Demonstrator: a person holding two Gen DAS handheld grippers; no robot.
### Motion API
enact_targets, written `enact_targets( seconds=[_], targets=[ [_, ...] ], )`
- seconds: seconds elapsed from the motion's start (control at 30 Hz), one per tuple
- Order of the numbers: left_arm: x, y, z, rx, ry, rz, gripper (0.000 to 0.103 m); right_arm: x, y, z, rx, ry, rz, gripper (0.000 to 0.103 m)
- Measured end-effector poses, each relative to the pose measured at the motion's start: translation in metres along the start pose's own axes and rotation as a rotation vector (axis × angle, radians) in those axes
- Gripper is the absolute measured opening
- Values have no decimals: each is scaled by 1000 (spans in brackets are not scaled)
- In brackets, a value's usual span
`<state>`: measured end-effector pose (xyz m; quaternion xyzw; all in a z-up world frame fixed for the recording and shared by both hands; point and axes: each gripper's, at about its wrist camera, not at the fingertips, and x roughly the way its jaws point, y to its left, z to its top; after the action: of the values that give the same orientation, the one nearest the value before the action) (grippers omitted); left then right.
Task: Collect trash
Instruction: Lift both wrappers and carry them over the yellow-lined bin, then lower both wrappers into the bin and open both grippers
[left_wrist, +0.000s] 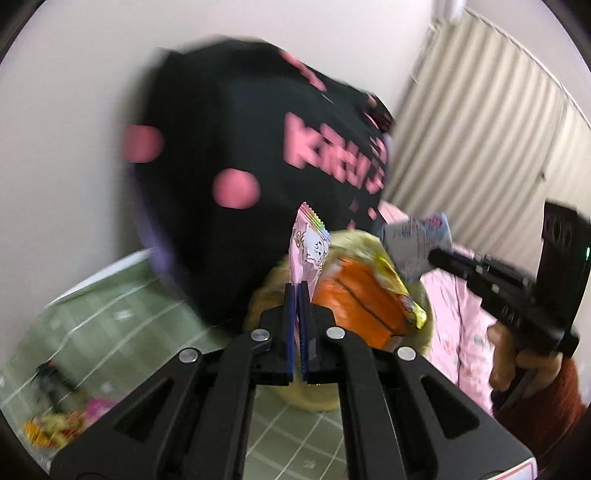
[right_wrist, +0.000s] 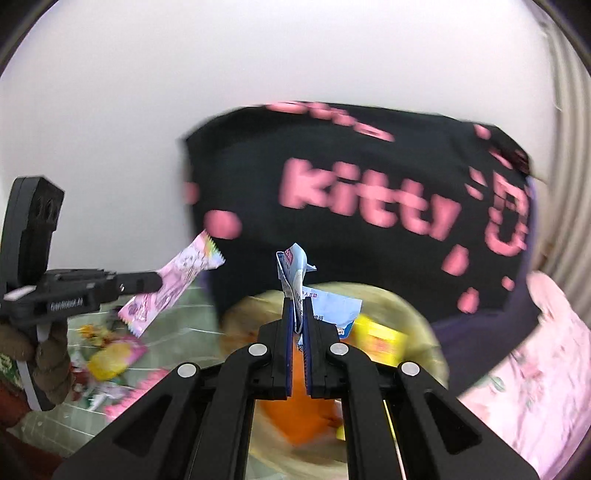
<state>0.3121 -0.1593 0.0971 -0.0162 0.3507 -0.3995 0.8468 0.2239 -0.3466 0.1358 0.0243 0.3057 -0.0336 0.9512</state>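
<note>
**Two wrappers pinched above the bin, both easy to lose**

The black box (right_wrist: 354, 206) with pink "kitty" lettering stands against the white wall (right_wrist: 258, 55) right behind the pale yellow bin (right_wrist: 424, 354), and it looms over the bin's far rim. A gripper carried too far forward could knock into it, or a wrapper let go late could hit its face and slide down outside the bin.

The bin itself already holds an orange carton (left_wrist: 354, 306) and a yellow packet (right_wrist: 380, 339), piled near the rim. Anything dropped on that heap may roll or slip off onto the green checked cloth (left_wrist: 110, 317).

The left gripper (left_wrist: 297, 288) is clenched on a pink wrapper (left_wrist: 306, 247), gripped only by its lower edge so most of it stands free above the fingers. In the right wrist view it hangs over the cloth, to the left of the bin, so releasing there would miss. The right gripper (right_wrist: 297, 306) is clamped on a crumpled blue-and-white wrapper (right_wrist: 295, 273), directly over the bin; its grip is also a thin pinch, and the light film could cling to a pad when the jaws part.

More loose wrappers (right_wrist: 110, 354) lie on the cloth to the left, not yet collected. Both views are smeared, so the exact clearances cannot be told.
</note>
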Motion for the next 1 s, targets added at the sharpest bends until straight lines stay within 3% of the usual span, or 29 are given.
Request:
enact_targets(
  seconds=[0.17, 0.4, 0.67, 1.0],
  targets=[
    [61, -36, -1, 79, 107, -13, 2, 25, -47, -31, 73, 133, -41, 6],
    [126, -47, -11, 123, 228, 40, 2, 79, -55, -50, 55, 228, -33, 6],
    [141, -45, -11, 108, 248, 39, 2, 100, -62, -51, 36, 256, -22, 6],
    [144, -48, -11, 105, 259, 7, 2, 87, -61, -54, 40, 252, -42, 6]
  ],
)
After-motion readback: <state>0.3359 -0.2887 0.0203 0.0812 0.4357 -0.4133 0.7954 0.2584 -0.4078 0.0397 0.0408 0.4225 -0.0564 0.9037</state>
